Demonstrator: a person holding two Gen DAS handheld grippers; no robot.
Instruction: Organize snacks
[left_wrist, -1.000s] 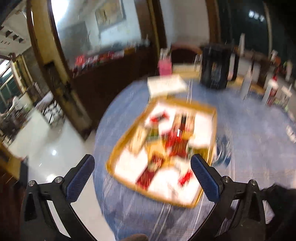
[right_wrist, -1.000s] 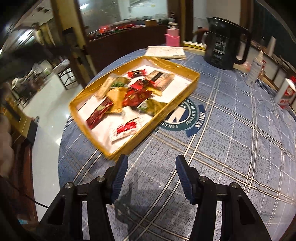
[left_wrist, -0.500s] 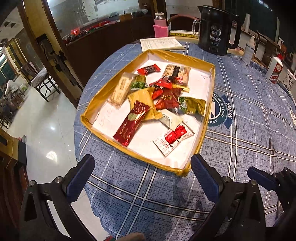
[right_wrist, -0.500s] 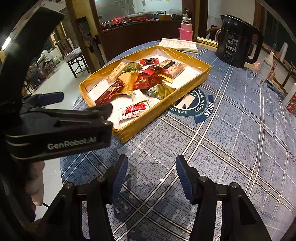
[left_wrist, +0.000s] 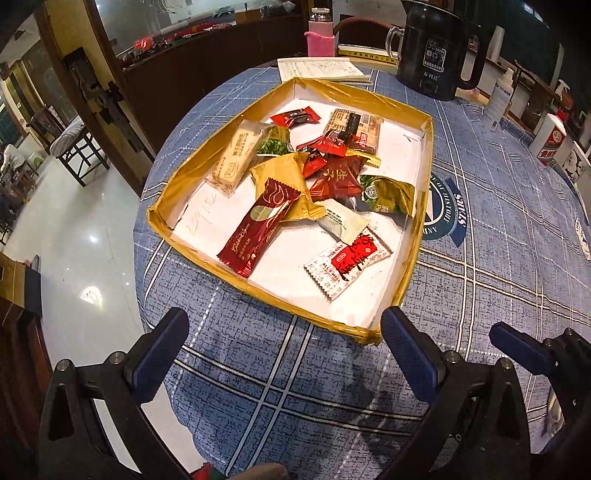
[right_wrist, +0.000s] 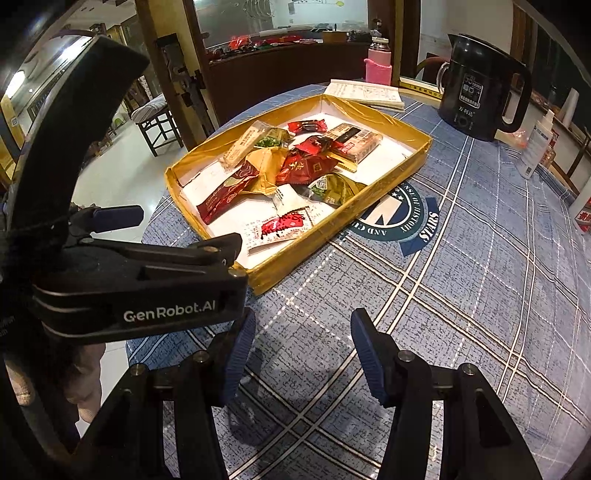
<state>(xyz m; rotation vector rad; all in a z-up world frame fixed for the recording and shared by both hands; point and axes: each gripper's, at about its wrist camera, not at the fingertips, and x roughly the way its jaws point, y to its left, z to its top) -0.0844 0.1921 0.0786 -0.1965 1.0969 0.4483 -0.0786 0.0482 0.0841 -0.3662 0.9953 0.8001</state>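
Observation:
A shallow gold-edged tray (left_wrist: 177, 184) (right_wrist: 406, 162) sits on the blue plaid table and holds several wrapped snacks: a long dark red bar (left_wrist: 258, 227) (right_wrist: 225, 195), a white-and-red packet (left_wrist: 347, 264) (right_wrist: 280, 227), a beige biscuit pack (left_wrist: 236, 155), a red pouch (left_wrist: 334, 177) and a green-gold packet (left_wrist: 388, 194). My left gripper (left_wrist: 284, 354) is open and empty just short of the tray's near edge. My right gripper (right_wrist: 301, 350) is open and empty over the cloth, to the right of the tray's near corner. The left gripper body (right_wrist: 133, 288) shows in the right wrist view.
A black kettle (left_wrist: 432, 51) (right_wrist: 480, 85), a paper pad (left_wrist: 321, 68), a pink-sleeved bottle (left_wrist: 319, 35) and white bottles (left_wrist: 498, 99) stand at the table's far side. The table edge drops to a tiled floor on the left, with a chair (left_wrist: 77, 147).
The left gripper swung down and in toward the tray's near edge, and its view sharpened. The right gripper drifted slightly back and right; both stayed open.

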